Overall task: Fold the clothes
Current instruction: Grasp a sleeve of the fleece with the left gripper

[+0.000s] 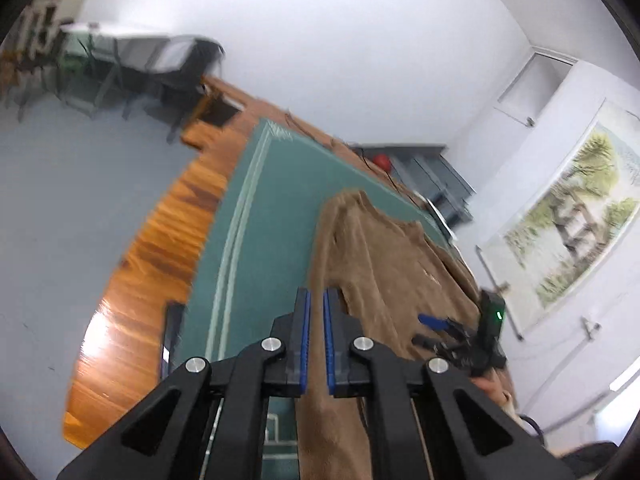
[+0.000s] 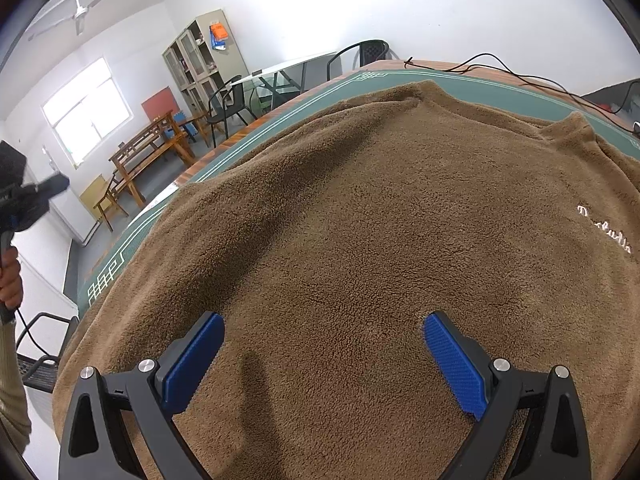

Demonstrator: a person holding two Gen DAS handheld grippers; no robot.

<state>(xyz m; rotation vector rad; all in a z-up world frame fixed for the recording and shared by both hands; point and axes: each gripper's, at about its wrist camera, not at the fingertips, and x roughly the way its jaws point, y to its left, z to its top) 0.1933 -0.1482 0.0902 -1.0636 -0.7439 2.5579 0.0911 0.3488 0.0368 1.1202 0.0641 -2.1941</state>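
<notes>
The left gripper [image 1: 316, 300] is seen with its jaws pressed together on a fold of the brown fleece sweater [image 2: 360, 220], pinched at the garment's left side. The sweater is spread over the green mat [image 1: 260, 220] covering the tabletop [image 1: 160, 240], reaching toward the far edge. Above its near part, the right gripper [image 2: 324, 344] is held with jaws spread wide, nothing between them.

Wooden table [image 1: 168, 236] w/ green felt mat [image 1: 264, 216] on top; brown fleece sweater [image 2: 360, 220] spread over mat, black cables [image 2: 520, 76] at 1 o'clock.
</notes>
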